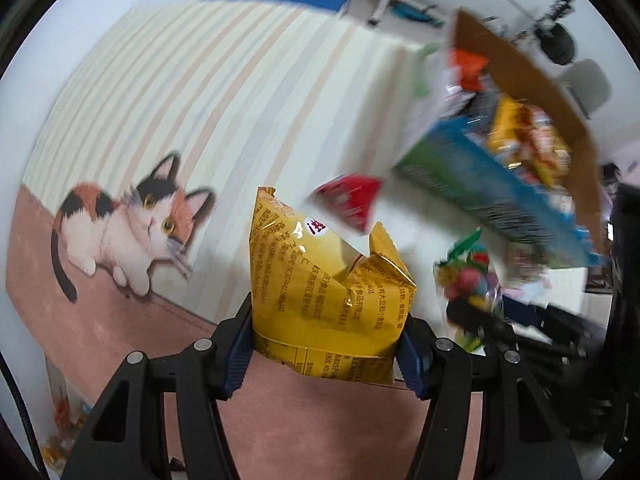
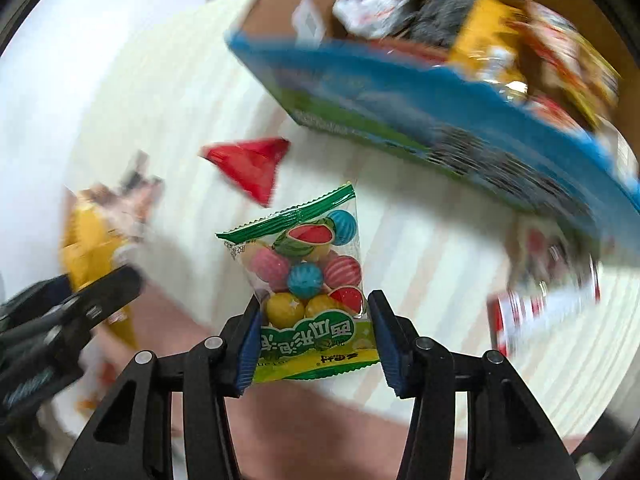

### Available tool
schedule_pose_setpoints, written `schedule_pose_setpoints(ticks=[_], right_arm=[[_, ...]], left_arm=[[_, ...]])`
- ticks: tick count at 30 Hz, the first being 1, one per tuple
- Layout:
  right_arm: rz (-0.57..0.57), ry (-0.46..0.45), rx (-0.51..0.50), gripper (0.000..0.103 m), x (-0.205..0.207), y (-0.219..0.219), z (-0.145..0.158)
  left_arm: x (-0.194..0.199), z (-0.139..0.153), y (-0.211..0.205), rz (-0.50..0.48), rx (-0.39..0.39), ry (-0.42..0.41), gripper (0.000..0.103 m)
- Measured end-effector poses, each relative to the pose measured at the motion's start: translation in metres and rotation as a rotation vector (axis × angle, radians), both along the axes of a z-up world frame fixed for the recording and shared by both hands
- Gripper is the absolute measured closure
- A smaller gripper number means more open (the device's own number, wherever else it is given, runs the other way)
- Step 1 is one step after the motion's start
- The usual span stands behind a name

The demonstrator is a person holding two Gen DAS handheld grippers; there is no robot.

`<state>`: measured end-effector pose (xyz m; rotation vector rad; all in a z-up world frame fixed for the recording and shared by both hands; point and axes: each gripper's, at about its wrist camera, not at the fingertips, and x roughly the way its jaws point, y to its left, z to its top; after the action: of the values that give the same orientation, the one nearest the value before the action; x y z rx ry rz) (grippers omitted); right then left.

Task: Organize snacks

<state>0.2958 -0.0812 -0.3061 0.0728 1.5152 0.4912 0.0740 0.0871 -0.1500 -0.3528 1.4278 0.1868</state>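
Note:
My left gripper [image 1: 326, 342] is shut on a crumpled yellow snack bag [image 1: 320, 292], which stands up between the blue pads above the mat. In the right wrist view my right gripper [image 2: 314, 340] is shut on a clear packet of coloured gum balls [image 2: 310, 280] with a green label. That packet [image 1: 468, 280] also shows blurred in the left wrist view, and the yellow bag [image 2: 92, 256] with the left gripper shows at the left edge of the right wrist view. A blue-sided cardboard box [image 2: 420, 120] with several snacks inside lies ahead to the right.
A red packet [image 2: 252, 164] lies on the striped mat between the grippers and the box [image 1: 480, 184]. A red and white packet [image 2: 548, 300] lies at the right. The mat carries a printed calico cat [image 1: 132, 232] and a pink band along its near side.

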Motion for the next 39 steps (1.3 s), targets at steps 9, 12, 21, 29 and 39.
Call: schedule_pose_setpoints(ticks=[9, 12, 21, 29, 39], right_arm=[[-0.280, -0.124, 0.096, 0.050, 0.071, -0.089, 0.085], [-0.327, -0.096, 0.089, 0.050, 0.100, -0.096, 0.069], [-0.345, -0.013, 0.036, 0.050, 0.135, -0.093, 0.011], [-0.353, 0.099, 0.073, 0.029, 0.150, -0.101, -0.022], [-0.302, 0.053, -0.001, 0.013, 0.149, -0.099, -0.003]], left_arm=[[0.113, 0.060, -0.057, -0.164, -0.172, -0.061, 0.043], [0.164, 0.041, -0.076, -0.215, -0.191, 0.009, 0.043], [0.238, -0.032, -0.113, -0.283, -0.246, 0.220, 0.043], [0.236, -0.065, -0.129, -0.322, -0.229, 0.316, 0.034], [0.229, -0.036, -0.124, -0.302, -0.230, 0.238, 0.014]])
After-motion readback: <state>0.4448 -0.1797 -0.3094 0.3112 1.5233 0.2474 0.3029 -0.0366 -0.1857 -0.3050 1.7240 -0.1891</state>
